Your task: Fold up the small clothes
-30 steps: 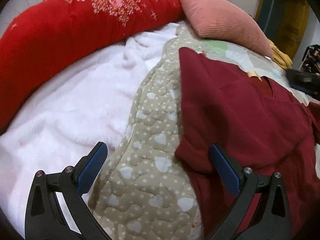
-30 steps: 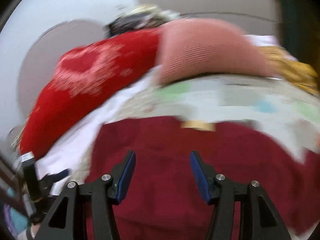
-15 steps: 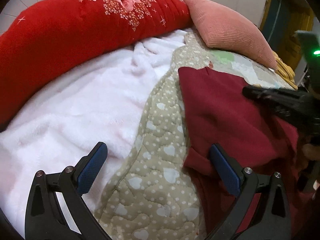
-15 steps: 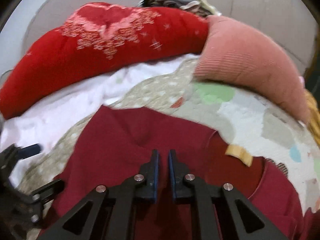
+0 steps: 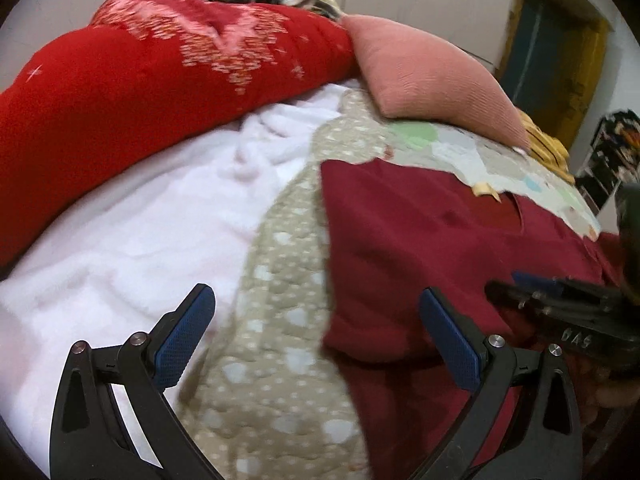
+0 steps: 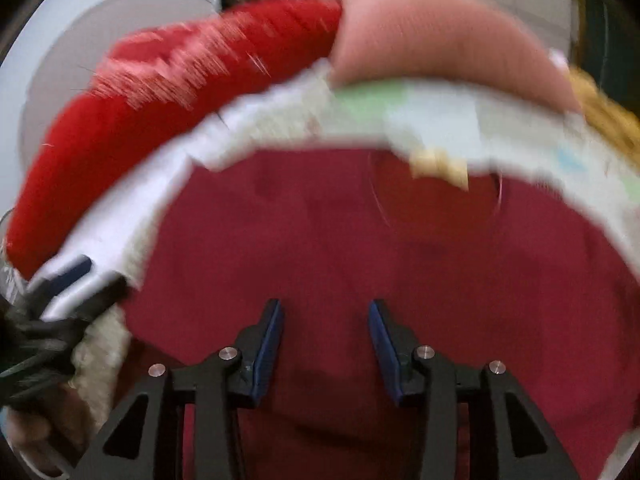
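The left gripper (image 5: 316,332) hangs with jaws spread wide over a heart-print quilt (image 5: 276,320), its right pad at the edge of a dark red shirt (image 5: 408,240); the right gripper (image 5: 560,304) pokes in over the shirt from the right edge

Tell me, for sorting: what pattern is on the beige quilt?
White hearts and dots on the beige quilt, clearest in the left wrist view.

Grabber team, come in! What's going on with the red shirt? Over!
Left gripper open over shirt edge. Right gripper opening above red shirt, nothing pinched. Shirt flat on quilt. Nothing blocking.
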### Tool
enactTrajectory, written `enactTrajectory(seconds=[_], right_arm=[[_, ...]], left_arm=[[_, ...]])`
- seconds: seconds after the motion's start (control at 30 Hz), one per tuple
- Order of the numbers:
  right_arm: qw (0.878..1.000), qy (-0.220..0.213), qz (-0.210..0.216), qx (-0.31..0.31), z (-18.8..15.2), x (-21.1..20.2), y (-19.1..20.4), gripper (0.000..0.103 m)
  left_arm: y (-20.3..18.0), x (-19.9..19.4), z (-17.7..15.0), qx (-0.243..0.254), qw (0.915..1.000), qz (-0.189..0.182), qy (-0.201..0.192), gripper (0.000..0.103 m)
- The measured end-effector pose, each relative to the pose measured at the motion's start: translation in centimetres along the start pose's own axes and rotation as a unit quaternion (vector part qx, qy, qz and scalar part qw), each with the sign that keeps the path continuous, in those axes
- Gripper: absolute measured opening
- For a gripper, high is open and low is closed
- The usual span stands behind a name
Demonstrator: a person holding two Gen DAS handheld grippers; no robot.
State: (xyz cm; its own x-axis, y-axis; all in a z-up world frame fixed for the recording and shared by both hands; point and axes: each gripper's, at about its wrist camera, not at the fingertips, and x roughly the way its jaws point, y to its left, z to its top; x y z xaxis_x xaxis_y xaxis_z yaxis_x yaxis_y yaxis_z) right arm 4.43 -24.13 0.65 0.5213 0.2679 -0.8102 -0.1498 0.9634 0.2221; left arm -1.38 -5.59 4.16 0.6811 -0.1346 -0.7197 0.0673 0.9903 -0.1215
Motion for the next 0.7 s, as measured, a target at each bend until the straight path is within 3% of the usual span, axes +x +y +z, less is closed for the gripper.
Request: enactTrajectory(seconds=[0.1, 0.17, 0.23, 0.3, 0.37, 0.4, 0.43, 0.47, 0.5, 0.63, 0.7], right_arm=[[1.000, -0.013, -0.002, 0.016, 0.0, -2.2, -0.8, 0.043], [0.998, -0.052, -0.027, 0.021, -0.1, -5.2, -2.3, 0.045], [0.992, -0.075, -0.096, 0.036, -0.2, -7.7, -4.5, 0.052], [0.975, -0.082, -0.195, 0.072, -0.5, -9.4, -7.9, 0.064], [0.958, -0.075, -0.261, 0.094, -0.7, -9.3, -10.5, 0.066], [0.956, -0.061, -0.270, 0.096, -0.8, -8.8, -11.5, 0.064], [0.958, -0.045, -0.267, 0.094, -0.8, -8.2, -12.1, 0.046], [0.965, -0.031, -0.246, 0.088, -0.8, -7.4, -12.3, 0.015], [0.969, -0.023, -0.229, 0.085, -0.9, -7.2, -12.3, 0.007], [0.961, -0.074, -0.254, 0.074, -0.8, -8.6, -12.1, 0.007], [0.955, -0.063, -0.280, 0.072, -0.8, -7.5, -12.7, 0.007]], left_arm=[[-1.0, 1.1, -0.3, 0.023, 0.9995, 0.003, 0.019, 0.102], [-0.9, 1.7, -0.4, 0.022, 0.9992, 0.006, 0.033, 0.102], [-0.6, 2.0, -0.5, 0.012, 0.9991, 0.003, 0.041, 0.102], [-0.6, 2.2, -0.5, 0.008, 0.9990, 0.005, 0.043, 0.102], [-0.9, 2.3, -0.7, 0.014, 0.9989, 0.012, 0.042, 0.102], [-1.0, 2.3, -0.8, 0.019, 0.9988, 0.016, 0.041, 0.102], [-1.2, 2.4, -0.9, 0.022, 0.9987, 0.020, 0.041, 0.102], [-1.4, 2.5, -0.9, 0.027, 0.9985, 0.024, 0.041, 0.102], [-1.4, 2.6, -0.9, 0.028, 0.9984, 0.026, 0.041, 0.102], [-1.3, 2.8, -1.0, 0.027, 0.9984, 0.025, 0.042, 0.102], [-1.3, 2.9, -1.0, 0.027, 0.9984, 0.025, 0.044, 0.102]])
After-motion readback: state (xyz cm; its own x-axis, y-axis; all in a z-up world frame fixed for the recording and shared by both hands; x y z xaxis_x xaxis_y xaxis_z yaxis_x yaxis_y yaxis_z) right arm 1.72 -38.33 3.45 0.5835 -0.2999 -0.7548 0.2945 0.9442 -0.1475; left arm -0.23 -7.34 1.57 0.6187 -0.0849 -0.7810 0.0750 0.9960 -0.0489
